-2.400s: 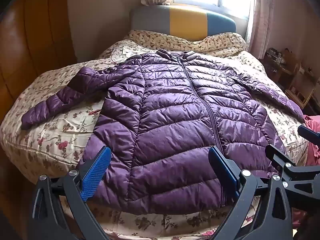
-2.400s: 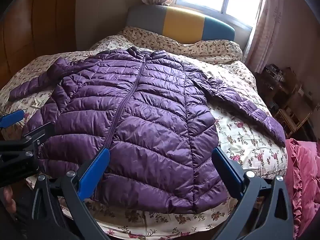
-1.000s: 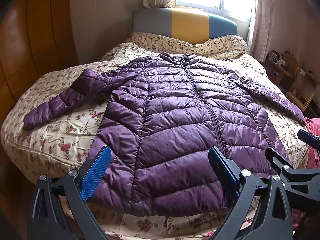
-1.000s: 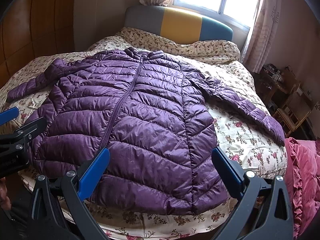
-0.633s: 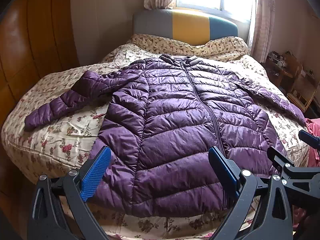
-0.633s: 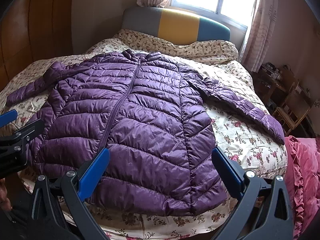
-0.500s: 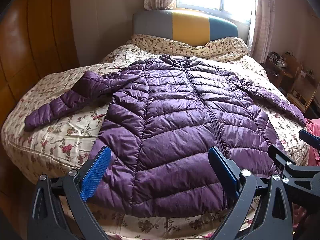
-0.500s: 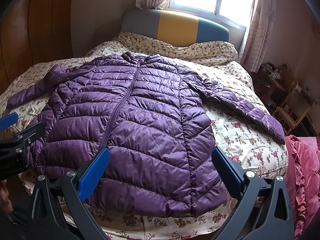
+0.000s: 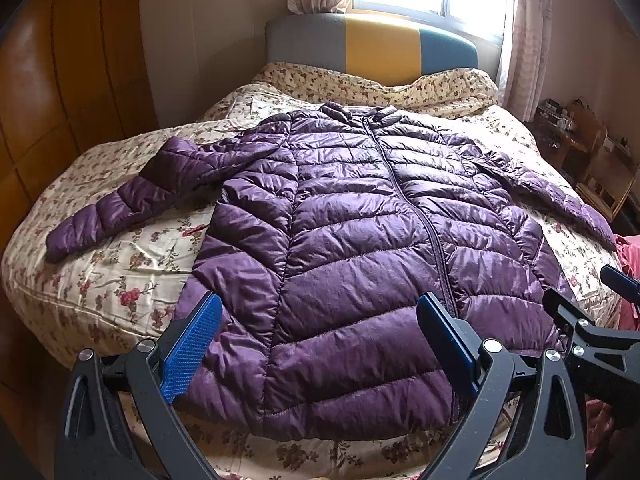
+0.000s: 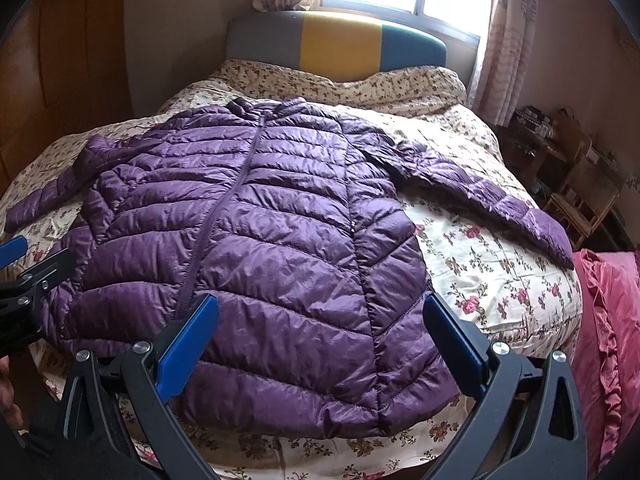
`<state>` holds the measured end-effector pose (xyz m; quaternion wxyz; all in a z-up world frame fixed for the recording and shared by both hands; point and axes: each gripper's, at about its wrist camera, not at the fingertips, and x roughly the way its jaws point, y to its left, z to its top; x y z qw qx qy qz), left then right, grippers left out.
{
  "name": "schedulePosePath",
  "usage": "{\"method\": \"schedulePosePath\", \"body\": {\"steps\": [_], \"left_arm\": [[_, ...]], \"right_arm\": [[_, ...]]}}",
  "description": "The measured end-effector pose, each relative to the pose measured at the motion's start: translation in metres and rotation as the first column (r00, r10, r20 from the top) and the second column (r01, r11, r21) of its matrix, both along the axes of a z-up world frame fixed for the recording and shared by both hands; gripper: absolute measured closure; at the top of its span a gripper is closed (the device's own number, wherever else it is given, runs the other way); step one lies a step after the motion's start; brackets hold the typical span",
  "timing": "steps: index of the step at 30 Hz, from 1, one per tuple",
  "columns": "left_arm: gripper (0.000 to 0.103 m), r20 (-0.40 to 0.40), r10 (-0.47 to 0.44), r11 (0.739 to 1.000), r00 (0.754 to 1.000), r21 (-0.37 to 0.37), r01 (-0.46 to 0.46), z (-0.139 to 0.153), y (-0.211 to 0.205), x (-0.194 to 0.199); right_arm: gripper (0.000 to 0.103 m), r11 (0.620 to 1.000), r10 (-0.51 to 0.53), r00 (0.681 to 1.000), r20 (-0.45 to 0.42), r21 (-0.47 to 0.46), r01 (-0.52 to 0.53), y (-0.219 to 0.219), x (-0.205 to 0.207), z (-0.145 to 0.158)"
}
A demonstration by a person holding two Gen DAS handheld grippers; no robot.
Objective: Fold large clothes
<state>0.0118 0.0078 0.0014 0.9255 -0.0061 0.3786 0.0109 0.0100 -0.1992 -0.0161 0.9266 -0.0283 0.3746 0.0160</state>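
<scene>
A purple quilted jacket (image 9: 360, 248) was spread flat, front up and zipped, on a bed (image 9: 120, 280) covered with a floral quilt. Its collar was turned toward the striped headboard (image 9: 372, 48), and its hem lay near the foot edge of the bed. Both sleeves were stretched out to the sides, one sleeve (image 9: 132, 200) toward the wooden wall panels (image 9: 60, 100) and the other sleeve (image 10: 488, 196) toward a pink cloth (image 10: 612, 320) beside the bed.

The left tool (image 9: 320, 340) was held level just above the hem, pointed along the jacket toward the headboard, with its blue-padded jaws spread wide and nothing between them. The zip was seen close to its right-hand jaw. The right tool (image 10: 320, 340) was held in the same forward-pointing pose over the hem, jaws likewise wide and empty, the zip being close to its left-hand jaw. Neither tool was seen touching the fabric, though the gap above the hem could not be judged well through the curved lens.

The two tools were held side by side: the tip of the right one was caught at the right edge of the left wrist view, and the left one at the left edge of the right wrist view. A small part of a hand (image 10: 8, 396) was glimpsed at the lower left edge there.
</scene>
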Motion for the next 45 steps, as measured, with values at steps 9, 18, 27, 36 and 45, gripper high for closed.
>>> {"method": "schedulePosePath", "body": {"steps": [9,18,27,36,45], "left_arm": [[0.006,-0.047,-0.029,0.999,0.998,0.019,0.030,-0.014,-0.003,0.021],[0.006,-0.082,-0.093,0.995,0.992,-0.029,0.090,-0.023,0.000,0.081],[0.006,-0.139,-0.052,0.997,0.989,-0.064,0.044,-0.031,0.013,0.160],[0.006,-0.168,-0.032,0.996,0.985,-0.092,0.016,-0.044,0.022,0.231],[0.006,-0.180,-0.046,0.992,0.983,-0.123,0.024,-0.062,0.026,0.273]], "right_arm": [[0.002,0.976,-0.165,0.984,-0.072,0.135,0.173,-0.066,0.040,-0.012],[0.025,0.816,-0.434,0.877,-0.206,0.322,0.479,-0.194,0.101,-0.045],[0.032,0.522,-0.655,0.712,-0.255,0.529,0.669,-0.318,0.129,-0.064],[0.073,0.329,-0.744,0.603,-0.286,0.629,0.704,-0.391,0.141,-0.077],[0.089,0.417,-0.724,0.655,-0.217,0.619,0.666,-0.382,0.159,-0.058]]}}
